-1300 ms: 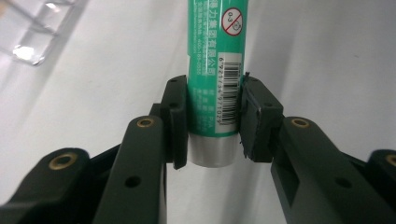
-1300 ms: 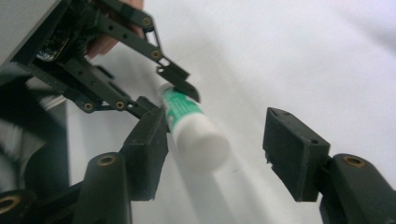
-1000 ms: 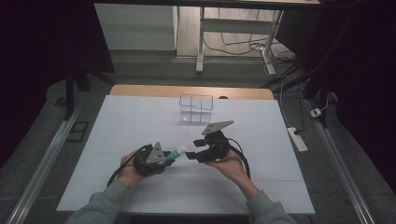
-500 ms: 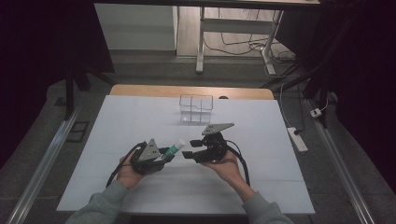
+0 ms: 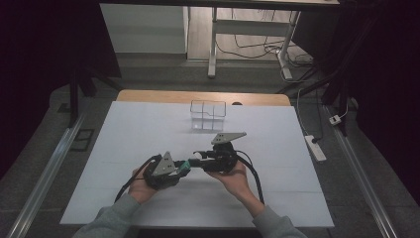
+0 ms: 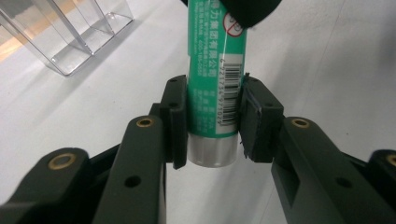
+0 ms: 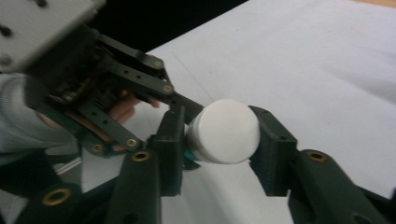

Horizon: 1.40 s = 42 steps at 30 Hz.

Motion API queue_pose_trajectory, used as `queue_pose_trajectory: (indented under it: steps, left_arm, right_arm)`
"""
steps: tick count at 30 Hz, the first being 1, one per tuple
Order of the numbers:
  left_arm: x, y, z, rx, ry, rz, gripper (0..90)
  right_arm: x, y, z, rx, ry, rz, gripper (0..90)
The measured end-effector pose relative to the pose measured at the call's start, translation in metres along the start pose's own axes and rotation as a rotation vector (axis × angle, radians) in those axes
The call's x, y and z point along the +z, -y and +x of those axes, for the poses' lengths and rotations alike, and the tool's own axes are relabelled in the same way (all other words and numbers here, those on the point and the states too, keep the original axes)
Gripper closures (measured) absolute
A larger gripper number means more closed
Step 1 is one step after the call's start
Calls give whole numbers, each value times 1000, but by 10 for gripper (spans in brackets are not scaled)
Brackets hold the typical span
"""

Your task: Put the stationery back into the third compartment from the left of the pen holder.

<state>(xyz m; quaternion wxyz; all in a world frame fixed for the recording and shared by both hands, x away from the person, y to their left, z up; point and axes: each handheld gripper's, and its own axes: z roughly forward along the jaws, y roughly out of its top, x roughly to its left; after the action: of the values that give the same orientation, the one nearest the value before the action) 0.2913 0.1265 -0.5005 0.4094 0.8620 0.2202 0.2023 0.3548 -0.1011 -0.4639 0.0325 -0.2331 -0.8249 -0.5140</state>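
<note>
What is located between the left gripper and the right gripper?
In the high view, a green tube spans between the left gripper and right gripper; each grips one end.

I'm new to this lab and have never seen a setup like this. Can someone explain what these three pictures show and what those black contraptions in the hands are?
No robot here: a person at a white table holds a hand-operated two-jaw gripper in each hand. The high view looks down from above: the left gripper and the right gripper meet near the table's front. The other two pictures come from cameras riding on each gripper, looking along its black jaws. The left gripper view shows its jaws clamped on the silver end of a green glue stick. The right gripper view shows its jaws closed around the stick's white cap, with the other gripper behind. Farther back stands a clear plastic organizer.
</note>
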Motion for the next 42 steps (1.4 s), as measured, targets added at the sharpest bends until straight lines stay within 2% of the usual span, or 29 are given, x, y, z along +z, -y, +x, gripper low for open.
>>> queue_pose_trajectory:
  steps: [3,8,11,13,19,23,28,33,40,42]
  left_arm:
    - [1,0,-1,4,-4,1,643]
    - [-2,3,2,-40,-11,-24,599]
    - [-5,6,6,-67,-24,-11,493]
    - [-8,9,10,-101,-26,0,450]
    - [-21,18,14,-163,-39,27,396]
    - [-28,23,17,-181,-38,31,373]
    - [-36,31,22,-210,-68,49,356]
    - [-43,37,24,-211,-70,54,346]
    - [-55,51,26,-233,-81,67,334]
    - [-58,56,26,-241,-86,73,331]
  right_arm:
    - [-1,-1,1,2,-27,-2,644]
    - [-2,-3,3,-1,-18,-9,648]
    - [-8,-5,4,-31,29,-20,647]
    - [-14,-7,2,-34,52,-40,648]
    - [-28,-10,-7,-25,102,-71,648]
    - [-34,-12,-9,-31,126,-81,648]
    - [-41,-16,-11,-44,150,-94,648]
    - [-49,-21,-14,-70,197,-103,647]
    - [-59,-27,-20,-65,260,-127,647]
    - [-62,-30,-23,-64,266,-134,647]
